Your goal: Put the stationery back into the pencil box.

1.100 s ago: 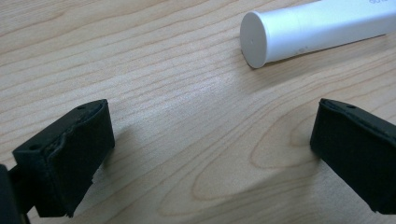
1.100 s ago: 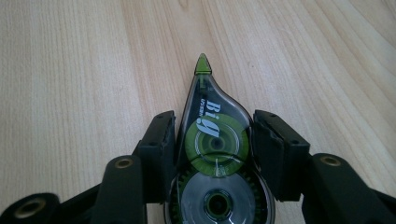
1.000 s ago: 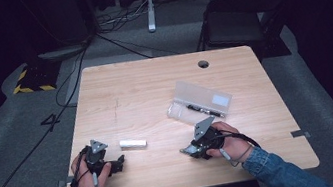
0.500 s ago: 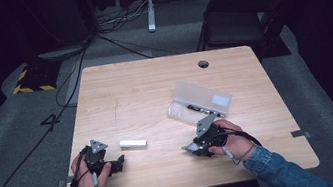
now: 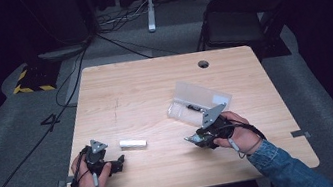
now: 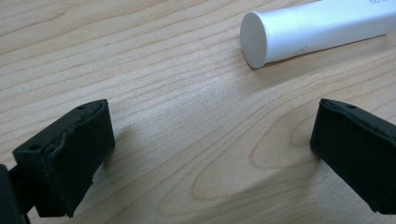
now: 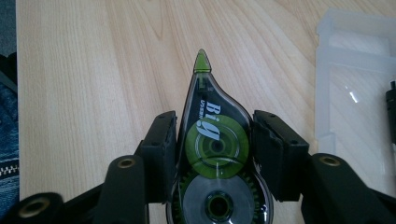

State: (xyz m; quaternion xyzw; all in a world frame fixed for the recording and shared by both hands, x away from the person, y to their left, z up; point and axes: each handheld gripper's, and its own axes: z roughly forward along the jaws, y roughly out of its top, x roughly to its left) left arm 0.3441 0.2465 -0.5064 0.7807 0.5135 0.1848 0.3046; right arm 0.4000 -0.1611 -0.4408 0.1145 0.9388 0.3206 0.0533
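**Correction tape held, case open beside the claw**

The right claw (image 7: 212,154) is seen closed on a correction-tape dispenser (image 7: 210,154), its pads pressed against the two flat sides of the clear, green-wheeled body, with the green tip pointing away from the claw over bare wood. In the high view the same claw (image 5: 201,137) is held just above the worktop (image 5: 144,92). Just beyond it and to one side an open clear plastic case (image 5: 198,99) is lying (a dark pen-like item can be made out inside, though it is too small to be named with certainty).

The left claw (image 6: 210,154) is held wide, nothing being between its jaws. Just ahead of it a white cylindrical tube (image 6: 317,28) is lying on its side on the worktop, untouched.

The pick-up of the dispenser is judged done. What is left appears to be its placing, probably into the nearby case; the tube has not yet been taken, and the case lid has not yet been shut.
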